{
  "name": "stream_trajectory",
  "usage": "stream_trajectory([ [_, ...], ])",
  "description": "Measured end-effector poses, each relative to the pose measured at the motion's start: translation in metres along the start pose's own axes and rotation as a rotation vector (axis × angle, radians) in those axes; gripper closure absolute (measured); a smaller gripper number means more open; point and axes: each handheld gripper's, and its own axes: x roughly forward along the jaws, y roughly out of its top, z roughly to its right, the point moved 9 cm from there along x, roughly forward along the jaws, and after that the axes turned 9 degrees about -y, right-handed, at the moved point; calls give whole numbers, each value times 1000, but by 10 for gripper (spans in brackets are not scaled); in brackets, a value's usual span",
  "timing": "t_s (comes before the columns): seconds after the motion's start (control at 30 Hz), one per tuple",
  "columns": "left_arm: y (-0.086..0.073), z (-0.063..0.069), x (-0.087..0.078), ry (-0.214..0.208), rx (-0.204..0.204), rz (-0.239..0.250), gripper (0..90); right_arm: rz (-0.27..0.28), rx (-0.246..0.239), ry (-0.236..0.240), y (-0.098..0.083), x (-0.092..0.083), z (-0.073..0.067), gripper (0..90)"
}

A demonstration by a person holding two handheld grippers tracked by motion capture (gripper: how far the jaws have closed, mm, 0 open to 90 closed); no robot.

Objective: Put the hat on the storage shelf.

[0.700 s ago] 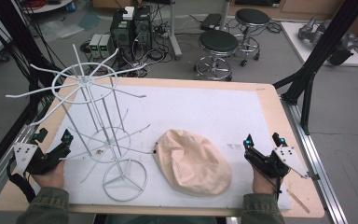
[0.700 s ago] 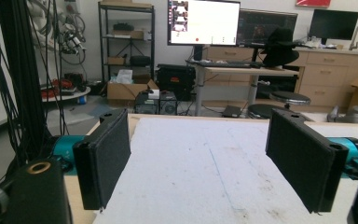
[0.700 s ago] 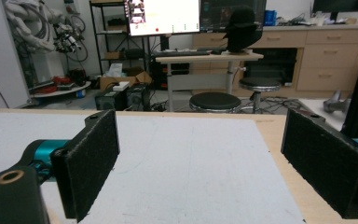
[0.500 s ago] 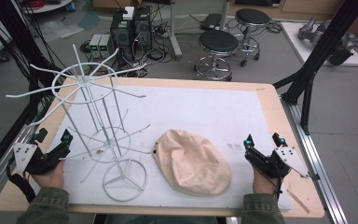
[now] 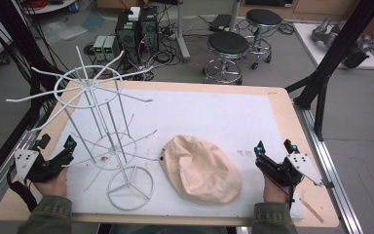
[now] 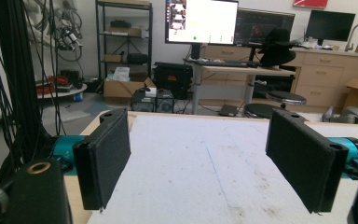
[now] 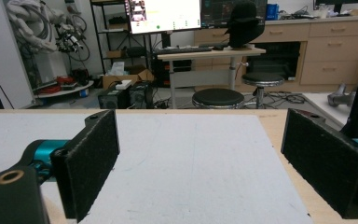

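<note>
Here, a person sat at a wooden worktop (image 5: pixel 292 105) covered by a white, faintly scuffed mat (image 5: pixel 214 117), a handheld gripper in each hand. No brand, label or readable writing could be made out on any of the things; the lit monitor (image 6: pixel 201 21) in the room behind was too blurred to read.

A soft beige cap (image 5: pixel 200 168), rounded and creased like cloth, lay flat on the mat near the person's edge, just right of centre. Beside it on the left stood a white wire rack (image 5: pixel 97 129), tilted away to the left: thin rods joined three rings, with spokes fanning from the wide top ring and a round ring base resting on the mat close to the cap.

The left gripper (image 5: pixel 56 146) was held low at the left edge of the worktop, well apart from the cap, its jaws spread wide with nothing between them; the left gripper view showed flat black pads (image 6: pixel 103 156) of a rough, foam-like texture. The right gripper (image 5: pixel 274 147) rested near the right edge, to the right of the cap and clear of it, jaws likewise wide apart and empty. Olive-green sleeves (image 5: pixel 44 217) covered both forearms at the bottom of the high view.

Black round stools (image 5: pixel 229 46) stood on the floor beyond the worktop.
</note>
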Motion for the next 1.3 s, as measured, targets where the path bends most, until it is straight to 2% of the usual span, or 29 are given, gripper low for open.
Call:
stream_trajectory([
  [0.33,-1,1,1,-4,-4,-6,222,20,5,13,3,-3,-3,106],
  [0.4,-2,1,1,-6,-4,-9,222,40,8,27,7,-5,-7,106],
  [0.5,-3,1,2,-10,-11,-16,222,40,10,54,9,-5,-12,106],
  [0.53,-3,1,2,-10,-12,-19,222,37,3,90,11,-5,-18,106],
  [0.6,-4,1,2,-11,-17,-19,222,36,-1,103,12,-5,-22,106],
  [0.7,-4,2,3,-20,-20,-22,222,26,-8,157,16,-6,-36,106],
  [0.73,-5,3,3,-26,-22,-26,222,26,-8,157,16,-6,-36,106],
  [0.8,-5,4,4,-31,-21,-26,222,8,-18,199,18,-5,-46,106],
  [1.0,-6,5,5,-39,-20,-33,222,-18,-39,283,24,-5,-66,106],
  [1.03,-6,5,5,-39,-20,-32,222,-18,-39,283,24,-5,-66,106],
  [1.07,-6,5,5,-40,-20,-32,222,-31,-57,309,25,-4,-74,105],
  [1.13,-6,5,5,-39,-20,-33,222,-34,-73,319,25,-3,-77,105],
  [1.17,-6,5,5,-39,-20,-33,222,-54,-94,343,24,-3,-86,105],
  [1.3,-6,5,5,-40,-21,-34,222,-100,-152,407,19,-4,-104,105],
])
